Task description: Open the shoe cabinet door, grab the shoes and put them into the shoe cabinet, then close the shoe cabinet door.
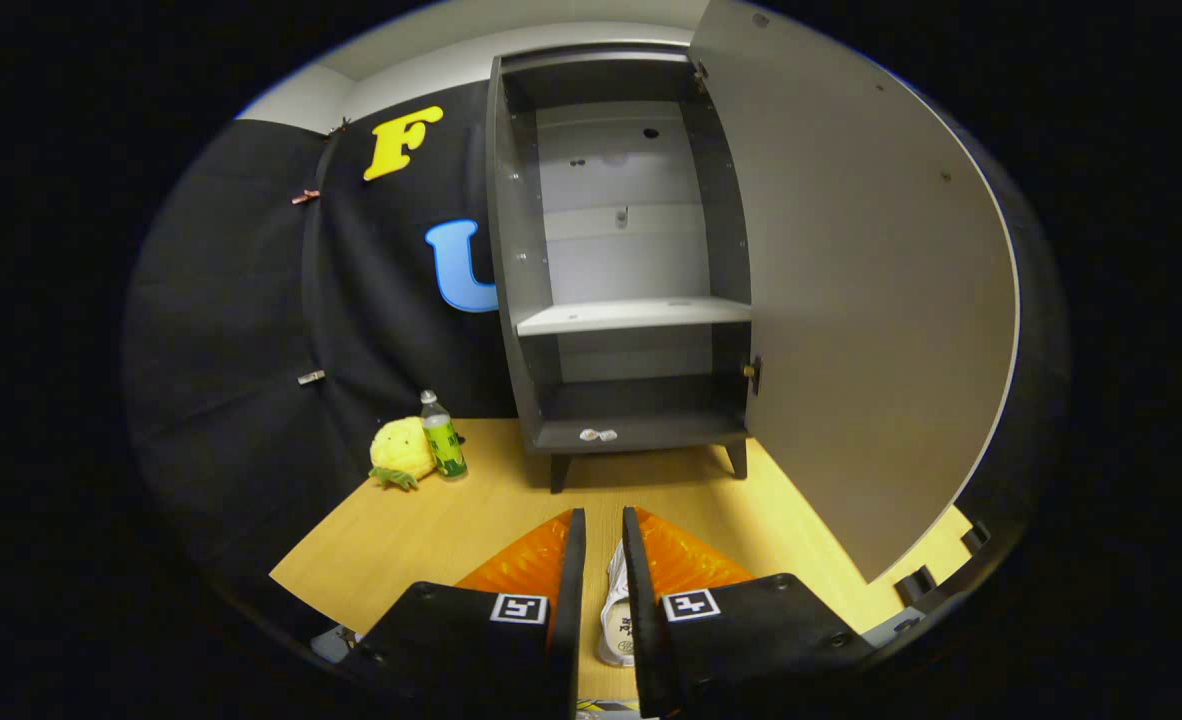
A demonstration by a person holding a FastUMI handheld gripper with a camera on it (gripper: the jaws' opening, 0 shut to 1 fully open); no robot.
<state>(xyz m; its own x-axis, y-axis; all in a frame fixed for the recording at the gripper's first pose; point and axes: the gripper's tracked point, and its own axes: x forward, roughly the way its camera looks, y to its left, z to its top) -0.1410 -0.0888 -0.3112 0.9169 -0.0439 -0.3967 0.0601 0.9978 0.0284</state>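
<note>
Shoe (618,600) between claw (603,545) fingers, open cabinet (631,320) beyond, bottle (443,435) and plush toy (401,452) left.

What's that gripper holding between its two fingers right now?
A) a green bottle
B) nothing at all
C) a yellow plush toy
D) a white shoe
D: a white shoe sits pinched between the nearly closed fingers of the gripper, facing the open cabinet.

The gripper (602,530) sits low and level, jaws nearly together with a narrow gap, both fingers (569,580) pointing straight ahead.
</note>
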